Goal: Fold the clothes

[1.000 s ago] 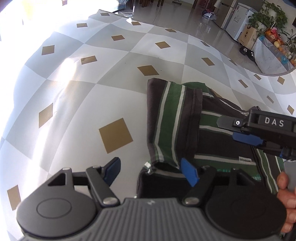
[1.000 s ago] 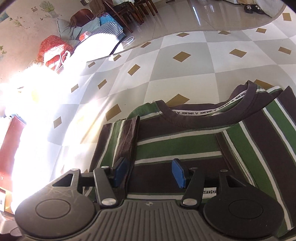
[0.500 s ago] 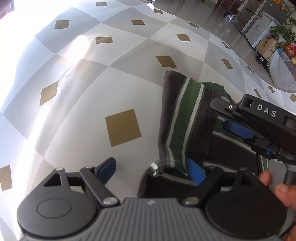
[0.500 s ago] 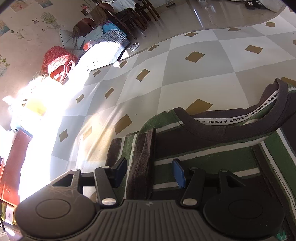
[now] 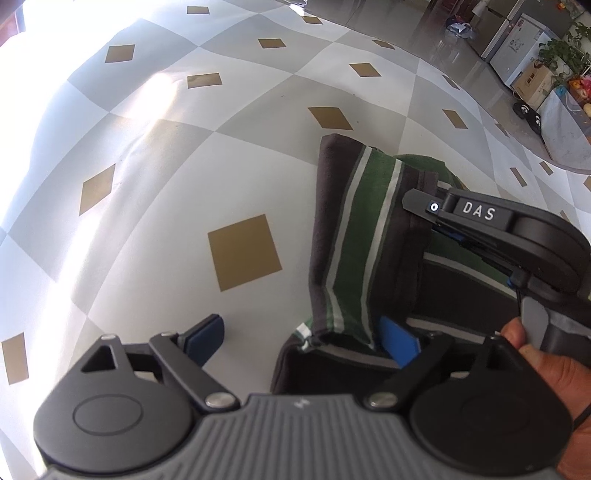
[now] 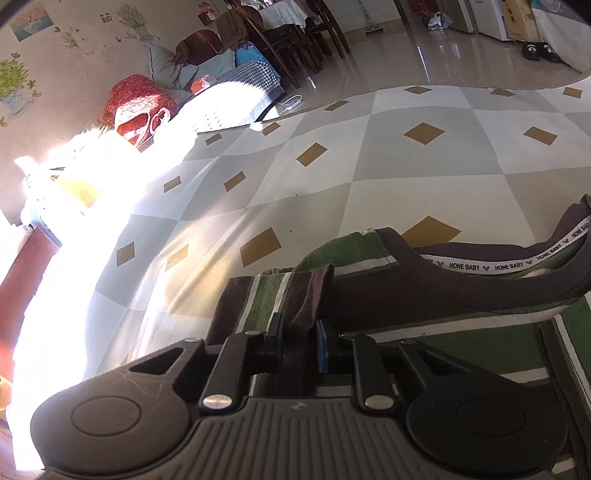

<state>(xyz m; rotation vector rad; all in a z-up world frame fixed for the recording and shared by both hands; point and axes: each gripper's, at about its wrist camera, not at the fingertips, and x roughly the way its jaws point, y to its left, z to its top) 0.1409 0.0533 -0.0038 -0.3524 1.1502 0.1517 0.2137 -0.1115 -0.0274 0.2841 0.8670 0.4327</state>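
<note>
A shirt [image 5: 362, 240] striped green, brown and white lies flat on a checked cloth [image 5: 147, 184]. Its folded sleeve stands up in a ridge. My left gripper [image 5: 303, 336] hovers over the sleeve's near end. Its jaws are opening wide, and the fabric lies loose by the right pad. My right gripper [image 5: 432, 221] comes in from the right, a hand [image 5: 546, 362] on its grip. In the right wrist view its jaws [image 6: 299, 336] are closing and pinch the brown sleeve fold [image 6: 306, 295]. The collar [image 6: 480, 266] with printed tape lies to the right.
The checked cloth [image 6: 369, 177] runs far to the left and ahead, with strong sun glare on its left side. Beyond it are a shiny floor, dining chairs [image 6: 295, 33], cushions [image 6: 221, 62], slippers [image 5: 528, 114] and a fridge [image 5: 517, 48].
The right gripper slid further onto the folded sleeve and closed its jaws on it. The left gripper's jaws spread wider while it stayed near the sleeve's end.
</note>
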